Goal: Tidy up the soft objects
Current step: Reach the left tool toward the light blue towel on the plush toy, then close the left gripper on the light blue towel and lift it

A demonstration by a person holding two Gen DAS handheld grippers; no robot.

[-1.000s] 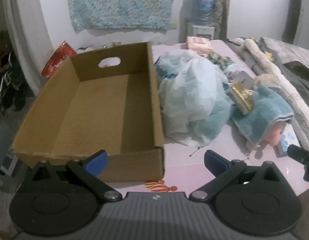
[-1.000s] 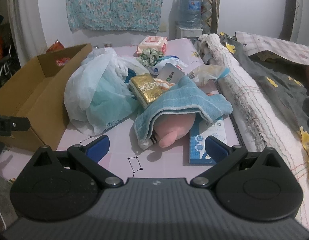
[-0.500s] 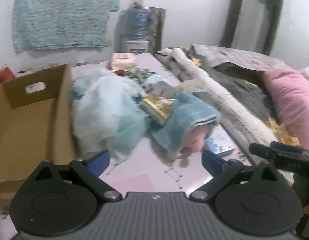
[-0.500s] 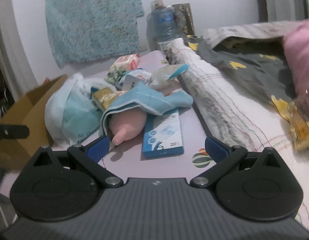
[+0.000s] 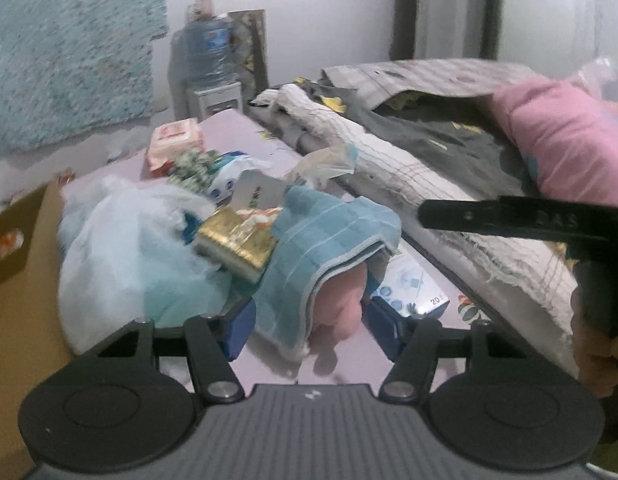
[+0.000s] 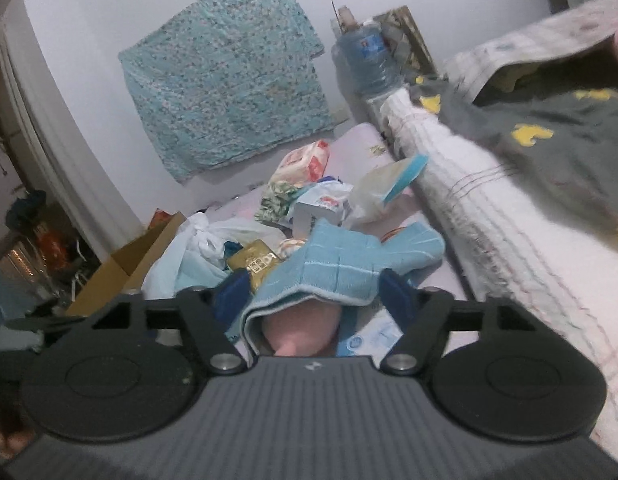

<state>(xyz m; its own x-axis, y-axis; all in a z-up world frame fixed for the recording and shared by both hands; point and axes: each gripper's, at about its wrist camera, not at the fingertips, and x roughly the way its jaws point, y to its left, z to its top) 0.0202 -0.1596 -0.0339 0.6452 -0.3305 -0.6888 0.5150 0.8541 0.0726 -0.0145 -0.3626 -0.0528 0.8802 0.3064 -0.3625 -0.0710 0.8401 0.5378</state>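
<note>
While both grippers closed in on the same bundle, the main risk was a split pick. The blue towel (image 5: 329, 232) draped loosely over the pink plush (image 5: 341, 304) on the table (image 5: 349, 364), so it could slide off alone. The gold packet (image 5: 237, 244) resting on the towel's edge could tumble. Left gripper (image 5: 309, 328) and right gripper (image 6: 309, 296) were both closing, bundle between the jaws, pads not visibly pressing. Legible writing: only "20" on the blue booklet (image 5: 413, 284); the rest was blurred.

A home bedroom: rumpled bedding (image 5: 409, 168), pink pillow (image 5: 565, 140), water dispenser (image 5: 207, 60).
</note>
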